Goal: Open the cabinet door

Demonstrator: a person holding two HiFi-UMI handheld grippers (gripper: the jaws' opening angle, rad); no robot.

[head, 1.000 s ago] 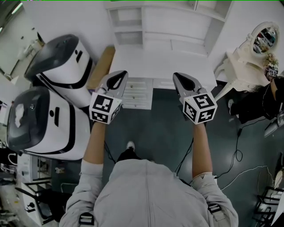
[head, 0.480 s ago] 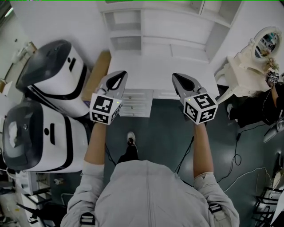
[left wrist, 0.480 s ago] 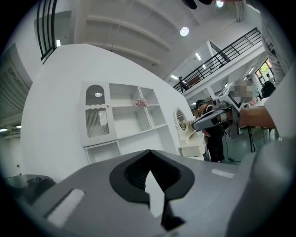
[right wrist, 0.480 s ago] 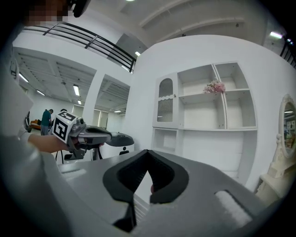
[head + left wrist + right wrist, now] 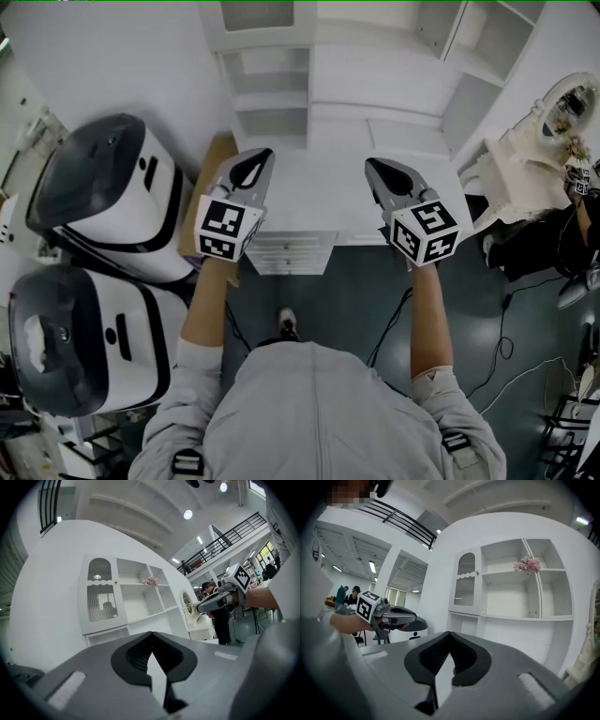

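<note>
A white cabinet point(image 5: 375, 84) with a desk top and an open-shelved hutch stands ahead. Its arched glass door point(image 5: 101, 599) is on the hutch's left side and is closed; it also shows in the right gripper view as the door point(image 5: 464, 585). My left gripper point(image 5: 251, 169) and right gripper point(image 5: 380, 173) are held side by side, level, over the desk's front edge, well short of the door. Both are shut with nothing between the jaws, as the left gripper point(image 5: 151, 641) and right gripper point(image 5: 450, 641) show in their own views.
Two large white-and-black machines point(image 5: 112, 187) point(image 5: 84, 337) stand at the left, with a brown board point(image 5: 211, 187) beside the cabinet. A white dressing table with a mirror point(image 5: 544, 141) and a person point(image 5: 562, 234) are at the right. Cables point(image 5: 497, 347) lie on the dark floor.
The cabinet has come closer. Both grippers have moved forward together, from over the floor and drawers to over the desk top. Their jaws have stayed shut.
</note>
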